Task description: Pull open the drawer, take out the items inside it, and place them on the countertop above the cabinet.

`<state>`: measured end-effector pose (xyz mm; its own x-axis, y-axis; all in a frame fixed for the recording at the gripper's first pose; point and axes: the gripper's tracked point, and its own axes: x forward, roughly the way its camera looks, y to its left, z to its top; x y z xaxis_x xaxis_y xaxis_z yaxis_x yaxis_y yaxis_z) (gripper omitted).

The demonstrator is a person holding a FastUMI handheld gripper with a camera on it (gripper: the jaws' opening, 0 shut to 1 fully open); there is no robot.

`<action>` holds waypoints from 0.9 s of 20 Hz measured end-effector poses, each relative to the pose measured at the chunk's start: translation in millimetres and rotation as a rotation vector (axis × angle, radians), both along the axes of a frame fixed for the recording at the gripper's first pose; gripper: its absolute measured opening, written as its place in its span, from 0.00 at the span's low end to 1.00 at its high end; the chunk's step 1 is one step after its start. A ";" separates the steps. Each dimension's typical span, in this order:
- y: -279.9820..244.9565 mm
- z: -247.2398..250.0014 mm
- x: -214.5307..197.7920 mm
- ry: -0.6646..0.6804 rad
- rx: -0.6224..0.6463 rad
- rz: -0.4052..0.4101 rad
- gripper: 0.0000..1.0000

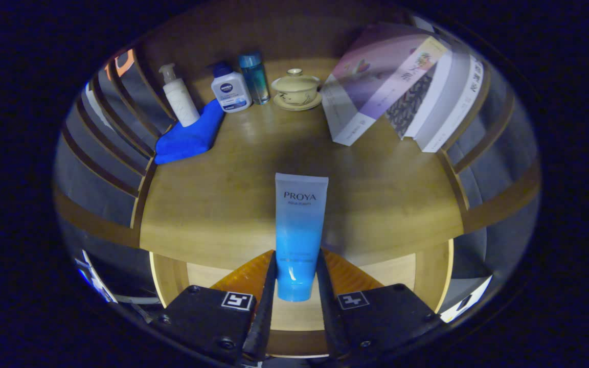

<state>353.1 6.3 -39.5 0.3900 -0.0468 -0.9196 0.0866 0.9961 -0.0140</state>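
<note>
Gripper (296,278): closed on the blue tube (298,232), one finger pressing each side of its cap end; tube stands upright
Tube position: held above the open drawer (430,276), in front of the desk (376,194) edge
Desk, far side: pump bottle (179,97); blue cloth (190,135); white bottle (230,89); blue bottle (254,76); lidded cup (296,88); leaning books (402,82)

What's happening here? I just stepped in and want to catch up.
A hand-held gripper is shut on a blue and white squeeze tube, both fingers pressing its cap end. The tube is held over the front edge of the wooden countertop, with the open drawer below. At the back of the countertop stand a white pump bottle, a blue folded cloth, a white bottle with a blue cap, a clear blue bottle, a lidded teacup and leaning books.
</note>
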 end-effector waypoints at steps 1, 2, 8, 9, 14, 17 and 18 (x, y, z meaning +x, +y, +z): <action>-1.0 -4.4 3.4 0.005 -0.012 0.002 0.46; -3.9 -5.1 4.8 0.013 -0.026 0.001 0.46; -11.5 -14.4 17.6 -0.020 -0.050 0.012 0.47; -13.2 -14.9 18.8 -0.041 -0.072 0.024 0.48; -13.0 -15.2 22.7 -0.111 -0.096 -0.003 0.54; -11.9 -9.2 19.7 -0.148 -0.060 -0.027 0.58; -10.7 -3.6 17.3 -0.169 -0.049 -0.027 0.59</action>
